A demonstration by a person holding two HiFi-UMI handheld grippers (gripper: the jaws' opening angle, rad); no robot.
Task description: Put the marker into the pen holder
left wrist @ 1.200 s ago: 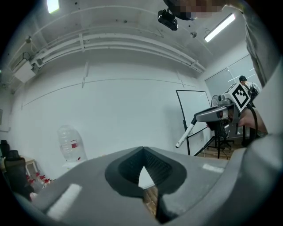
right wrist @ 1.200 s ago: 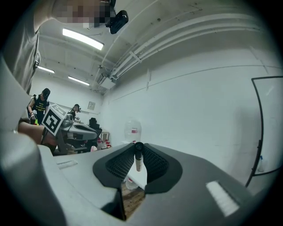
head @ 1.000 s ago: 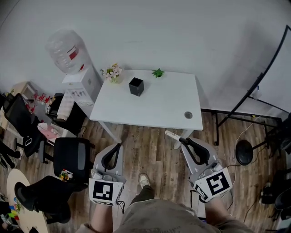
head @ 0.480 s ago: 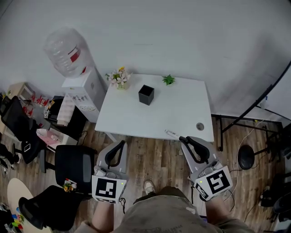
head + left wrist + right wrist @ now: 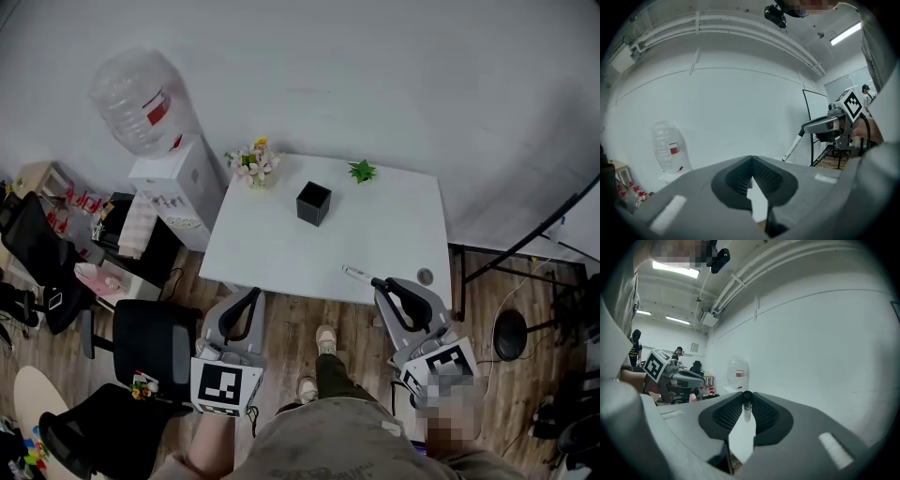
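Drawing nearer to the white desk (image 5: 281, 244) than a second ago, with one shoe (image 5: 325, 338) stepping ahead over the wood floor (image 5: 291, 328). Carrying the marker (image 5: 356, 274) forward as well: hanging over bare floor back then, reaching across the desk's near edge now. Gripping that marker in the right tongs (image 5: 380, 283), pinched tight between the ribbed pads, the white barrel sticking out forward and to the left. Showing the same from the right gripper view, with the marker (image 5: 746, 405) seen almost end-on and clamped right at the tips. Holding the left tongs (image 5: 251, 293) closed on nothing, tips meeting with no gap in the left gripper view, hanging over the floor just short of the desk's near edge. Standing well apart from the marker and both tongs, toward the far side of the desk, the black pen holder (image 5: 313, 202), upright and open-topped, with flowers (image 5: 253, 164) and a small green plant (image 5: 362, 171) beyond it, one to each side.
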